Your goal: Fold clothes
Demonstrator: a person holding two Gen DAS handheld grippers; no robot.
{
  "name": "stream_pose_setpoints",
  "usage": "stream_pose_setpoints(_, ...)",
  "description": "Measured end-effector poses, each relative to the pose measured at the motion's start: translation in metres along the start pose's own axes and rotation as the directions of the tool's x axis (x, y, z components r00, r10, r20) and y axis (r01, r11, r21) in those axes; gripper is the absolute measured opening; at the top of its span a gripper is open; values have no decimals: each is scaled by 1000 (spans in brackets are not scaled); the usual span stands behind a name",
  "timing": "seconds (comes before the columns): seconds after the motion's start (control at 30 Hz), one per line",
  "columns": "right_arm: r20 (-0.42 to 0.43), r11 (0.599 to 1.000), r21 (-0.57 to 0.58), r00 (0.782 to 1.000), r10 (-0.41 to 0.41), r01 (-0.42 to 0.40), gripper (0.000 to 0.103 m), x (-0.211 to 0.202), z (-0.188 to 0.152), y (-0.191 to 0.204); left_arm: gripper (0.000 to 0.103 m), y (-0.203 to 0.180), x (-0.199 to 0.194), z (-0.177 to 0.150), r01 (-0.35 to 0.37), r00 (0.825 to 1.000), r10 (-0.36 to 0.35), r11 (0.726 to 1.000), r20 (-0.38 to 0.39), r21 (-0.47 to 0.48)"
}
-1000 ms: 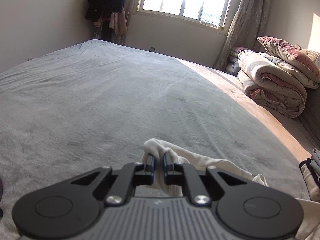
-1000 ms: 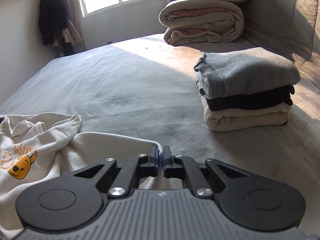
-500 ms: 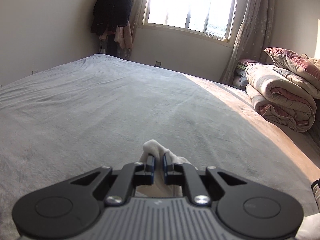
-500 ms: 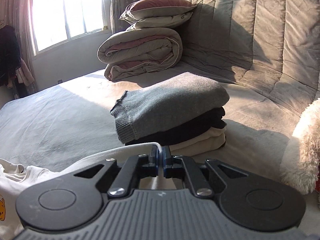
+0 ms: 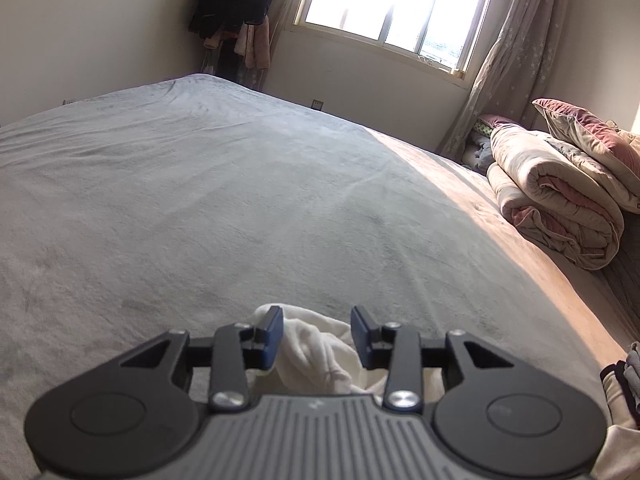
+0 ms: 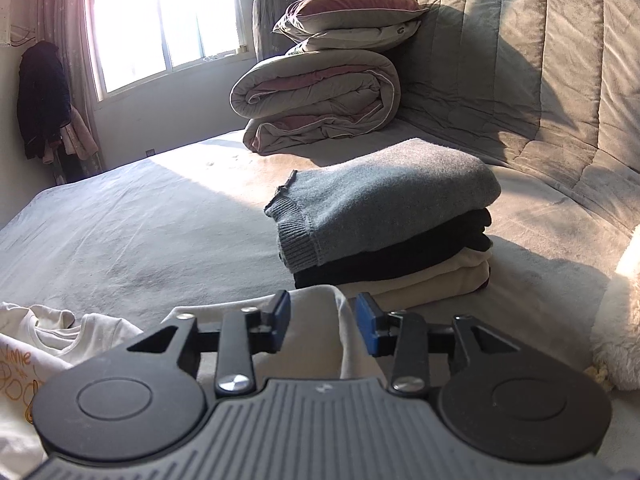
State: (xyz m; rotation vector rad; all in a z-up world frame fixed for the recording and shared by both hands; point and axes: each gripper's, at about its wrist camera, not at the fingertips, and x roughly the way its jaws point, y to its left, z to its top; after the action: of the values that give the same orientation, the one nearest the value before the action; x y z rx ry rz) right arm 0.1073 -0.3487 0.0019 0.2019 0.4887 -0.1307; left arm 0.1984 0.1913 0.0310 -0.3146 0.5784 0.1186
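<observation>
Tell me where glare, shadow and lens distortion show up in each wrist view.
Left wrist view: the window is blown out white, the grey bedspread bows from the fisheye, and a sunlit band runs along its right side. Right wrist view: the window flares pinkish, sun falls behind the folded grey knit sweater, and the rolled beige-and-pink quilt casts shadow on the padded headboard.

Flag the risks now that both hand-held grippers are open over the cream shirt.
1. The cream shirt lies bunched between the open left hand-held gripper fingers, so the fold may slump.
2. The right hand-held gripper sits near the folded stack; a forward move might nudge the grey sweater on top.
</observation>
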Motion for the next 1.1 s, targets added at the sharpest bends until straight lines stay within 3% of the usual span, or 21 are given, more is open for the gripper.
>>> stream_pose_setpoints(0.13, -13, 999, -26, 999, 38, -38, 49, -6, -1, 11, 49, 2, -17, -8, 4, 999, -4, 1000, -39, 1)
stream_pose_setpoints(0.33, -67, 993, -54, 993, 101, -104, 51, -15, -8, 28, 50, 4, -41, -31, -1, 994, 4, 1000, -107, 27)
stream_pose_setpoints(0.7, -153, 979, -74, 972, 176, -189, 53, -34, -25, 55, 51, 10, -77, -83, 0, 970, 10, 999, -244, 42)
stream_pose_setpoints(0.93, -203, 968, -109, 958, 202, -227, 57, -45, -40, 74, 55, 18, -97, -111, 47, 952, -41, 999, -304, 13)
stream_pose_setpoints(1.1, -284, 955, -63, 923, 261, -290, 58, -45, -57, 90, 55, 27, -100, -143, 117, 929, -123, 992, -348, -38)
